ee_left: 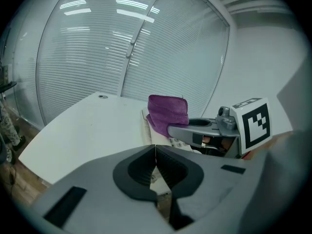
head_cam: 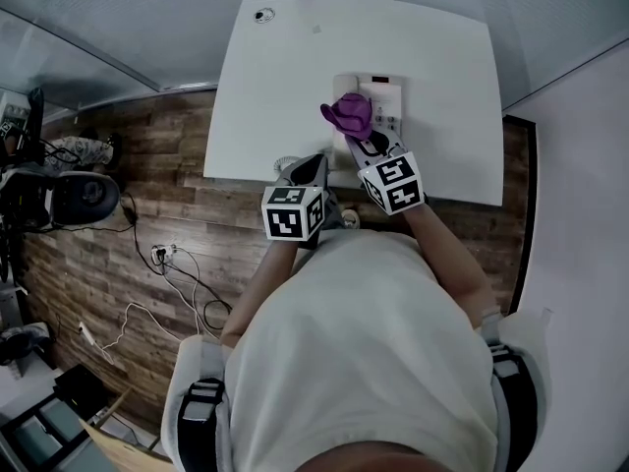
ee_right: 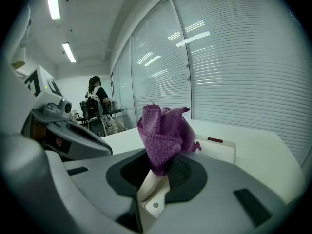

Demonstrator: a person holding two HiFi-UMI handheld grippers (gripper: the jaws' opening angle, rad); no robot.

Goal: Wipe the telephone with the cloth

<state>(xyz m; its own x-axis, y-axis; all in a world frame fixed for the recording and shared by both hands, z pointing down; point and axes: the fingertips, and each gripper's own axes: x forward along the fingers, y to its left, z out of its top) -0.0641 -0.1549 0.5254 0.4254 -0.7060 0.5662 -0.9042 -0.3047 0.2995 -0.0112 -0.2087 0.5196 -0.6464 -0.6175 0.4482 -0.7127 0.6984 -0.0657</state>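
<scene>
My right tongs (ee_right: 161, 167) pinch a bunched, fuzzy purple cloth (ee_right: 163, 130) over the flat white telephone (head_cam: 381, 94) on the smooth white desk (head_cam: 285, 77). My left tongs (ee_left: 156, 165) are pressed together, empty, just beside it.

Reaches left forearm (head_cam: 257, 288) and right forearm (head_cam: 447, 254) forward from the torso, side by side. Holds the left gripper (ee_left: 155, 167) tilted downward, jaws pressed fully together. Holds the right gripper (ee_right: 163, 172) just ahead of it, jaws clamped on a bunched purple cloth (ee_right: 163, 130) standing above them.
</scene>
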